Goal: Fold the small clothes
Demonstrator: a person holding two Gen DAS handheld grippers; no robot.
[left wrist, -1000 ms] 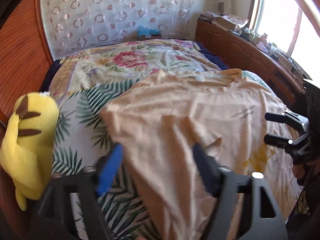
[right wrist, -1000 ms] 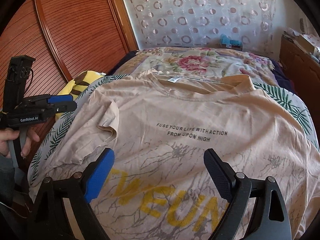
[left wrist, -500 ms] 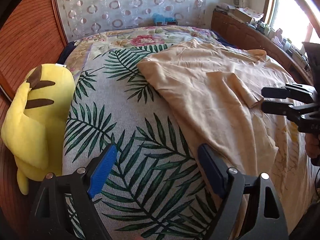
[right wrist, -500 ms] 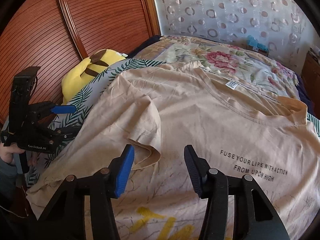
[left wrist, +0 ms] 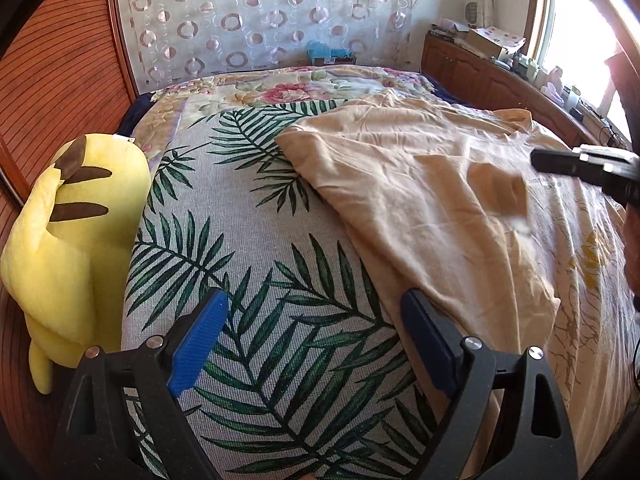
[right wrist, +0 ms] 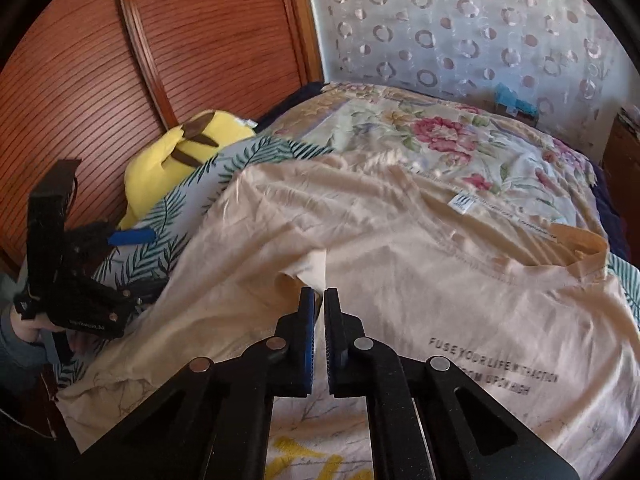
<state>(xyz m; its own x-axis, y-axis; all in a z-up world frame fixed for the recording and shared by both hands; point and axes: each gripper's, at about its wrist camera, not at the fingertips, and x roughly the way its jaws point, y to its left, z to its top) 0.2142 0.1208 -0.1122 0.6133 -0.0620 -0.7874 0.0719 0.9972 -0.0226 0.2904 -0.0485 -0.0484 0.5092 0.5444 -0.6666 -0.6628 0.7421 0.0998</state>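
Right claw (right wrist: 319,300) now pinched down on the sleeve (right wrist: 308,270) of the beige T-shirt (right wrist: 440,280); its jaws have just been closing, from wide a second ago, and the fabric edge sits bunched at the tips. Whether cloth runs fully between the pads is hard to see, as the tips block it. Since the earlier frame this view has swung left: the sleeve was lying flat off to the left, now it's dead centre and lifted into a small peak. Left claw (left wrist: 316,344) wide, its jaws have just been opening a bit more, nothing between them, tilted down over the bare palm-leaf bedspread (left wrist: 248,248); a second ago it was over the shirt, now the shirt's edge lies just right of its right finger. The shirt is spread across the bed, collar toward the floral quilt (right wrist: 440,140), its printed text partly readable. Yellow plush toy (left wrist: 76,240) at the bed's left edge. The hand (right wrist: 28,320) holding the left claw is mostly hidden behind the body.
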